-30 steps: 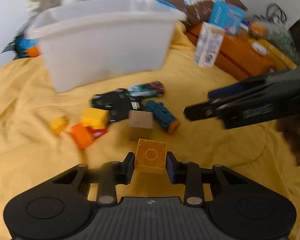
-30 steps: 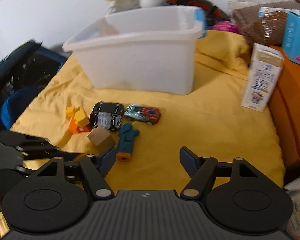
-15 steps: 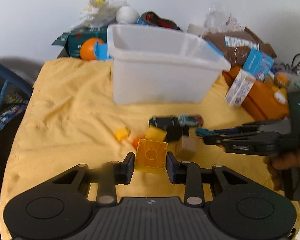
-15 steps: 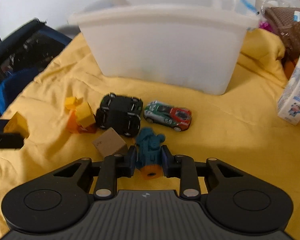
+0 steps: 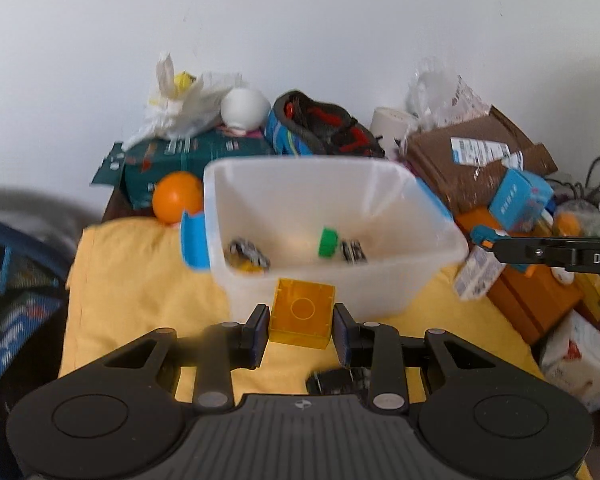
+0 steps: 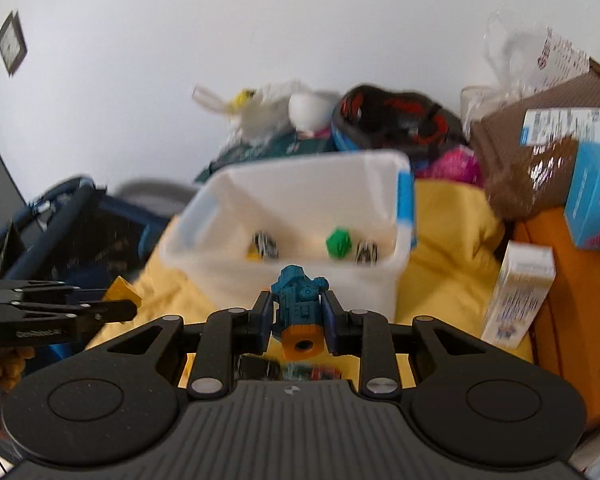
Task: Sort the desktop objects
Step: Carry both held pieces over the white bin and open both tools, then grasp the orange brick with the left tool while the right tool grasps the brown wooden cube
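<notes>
My left gripper (image 5: 300,330) is shut on a yellow-orange building block (image 5: 303,311) and holds it raised just in front of the white plastic bin (image 5: 432,216). My right gripper (image 6: 298,322) is shut on a blue toy figure with an orange end (image 6: 300,312), raised in front of the same bin (image 6: 384,280). The bin holds a green piece (image 5: 327,242) and small toy cars (image 5: 248,254). The right gripper also shows at the right of the left wrist view (image 5: 496,245). The left gripper with its block shows at the left of the right wrist view (image 6: 112,308).
A yellow cloth (image 5: 140,280) covers the table. A black toy car (image 5: 334,380) lies below my left gripper. A small milk carton (image 6: 516,292), an orange box (image 6: 572,320), a brown package (image 5: 472,160) and an orange ball (image 5: 178,202) crowd around the bin.
Both grippers rose from the cloth towards the bin with their loads. The right gripper shut on the blue toy figure and lifted it. The bin's inside now shows.
</notes>
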